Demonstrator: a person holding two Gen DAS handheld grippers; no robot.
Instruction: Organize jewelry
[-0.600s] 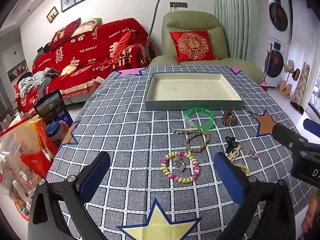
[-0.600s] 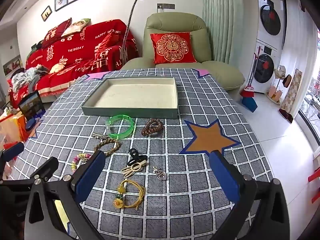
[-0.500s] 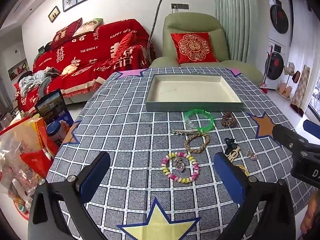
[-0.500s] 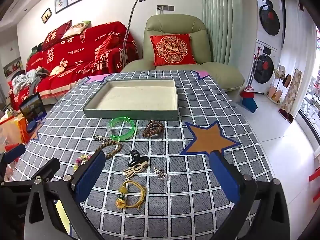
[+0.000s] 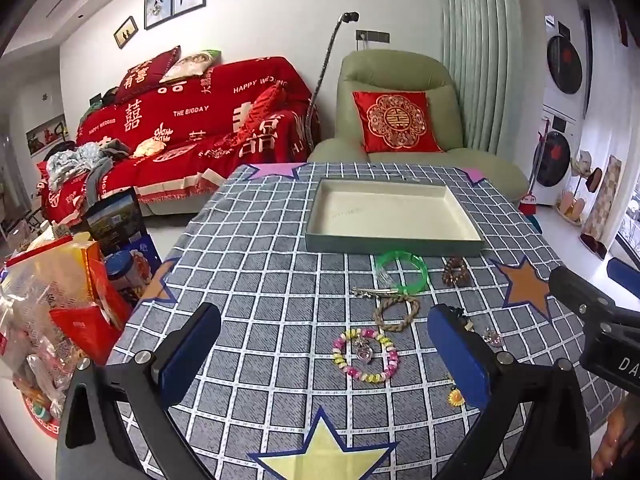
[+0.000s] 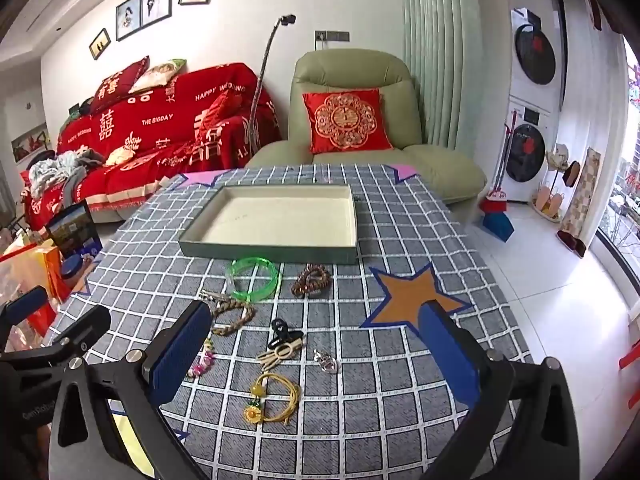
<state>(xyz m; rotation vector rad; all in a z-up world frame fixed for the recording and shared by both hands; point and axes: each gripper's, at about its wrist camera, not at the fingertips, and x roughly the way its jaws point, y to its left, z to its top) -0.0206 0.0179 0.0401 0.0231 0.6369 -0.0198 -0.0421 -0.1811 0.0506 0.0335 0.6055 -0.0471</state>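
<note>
An empty green tray with a cream floor (image 5: 394, 246) (image 6: 268, 251) stands at the far middle of the checked tablecloth. In front of it lie a green bangle (image 5: 401, 272) (image 6: 252, 278), a brown bead bracelet (image 5: 454, 271) (image 6: 311, 280), a braided rope bracelet (image 5: 397, 308) (image 6: 233, 315), a pastel bead bracelet (image 5: 366, 356), a black and cream hair clip (image 6: 282, 345), a small silver charm (image 6: 327, 361) and a yellow cord bracelet (image 6: 274, 396). My left gripper (image 5: 324, 354) is open and empty above the near table. My right gripper (image 6: 316, 354) is open and empty over the clip and charm.
The tablecloth (image 5: 256, 280) has star patches. Bags and boxes (image 5: 60, 300) stand on the floor to the left. A red sofa (image 5: 192, 128) and a green armchair (image 5: 400, 112) stand beyond the table. The right gripper's body (image 5: 600, 328) shows at the left wrist view's right edge.
Both views have shifted slightly, with the table contents sitting a little higher in frame. No jewelry has moved and both grippers stay open.
</note>
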